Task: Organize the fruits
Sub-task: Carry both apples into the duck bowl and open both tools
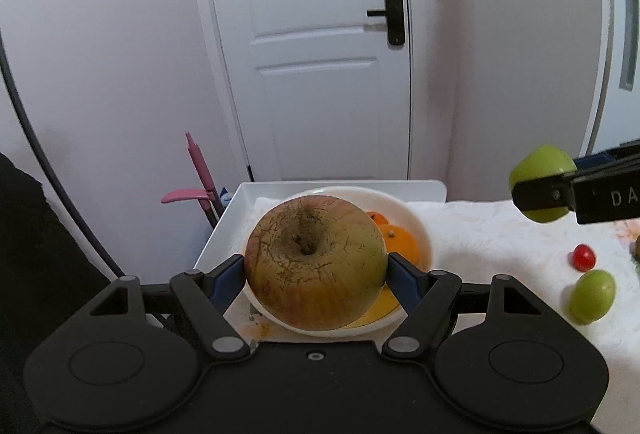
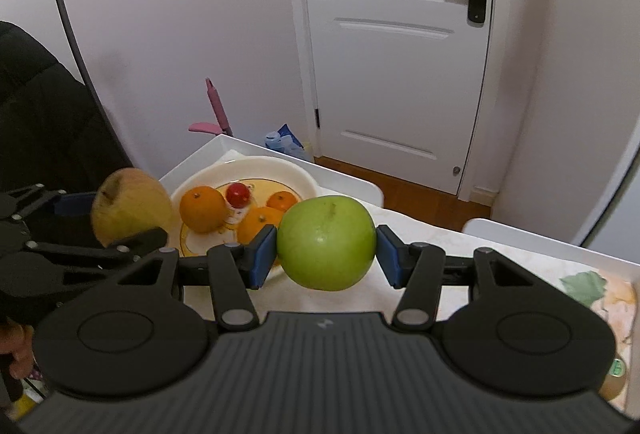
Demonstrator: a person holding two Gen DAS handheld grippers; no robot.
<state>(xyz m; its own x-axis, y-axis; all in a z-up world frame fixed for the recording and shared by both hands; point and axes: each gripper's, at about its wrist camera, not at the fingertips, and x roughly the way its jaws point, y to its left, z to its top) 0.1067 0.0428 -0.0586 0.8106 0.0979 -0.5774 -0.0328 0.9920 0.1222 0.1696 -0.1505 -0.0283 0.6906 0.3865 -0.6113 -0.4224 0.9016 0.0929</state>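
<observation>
Claws both loaded: left claw (image 1: 316,276) pinches a russet apple (image 1: 315,261) above the white bowl (image 2: 280,170) of oranges (image 2: 202,209); right claw (image 2: 326,254) pinches a green apple (image 2: 326,242), bowl ahead to its left, over the bench (image 1: 480,234).

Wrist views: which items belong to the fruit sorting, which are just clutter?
Job: russet apple in left hand-held gripper; green apple in right hand-held gripper; white bowl with oranges; cherry tomato and green fruit on the table.
Clutter: pink dustpan, door.
</observation>
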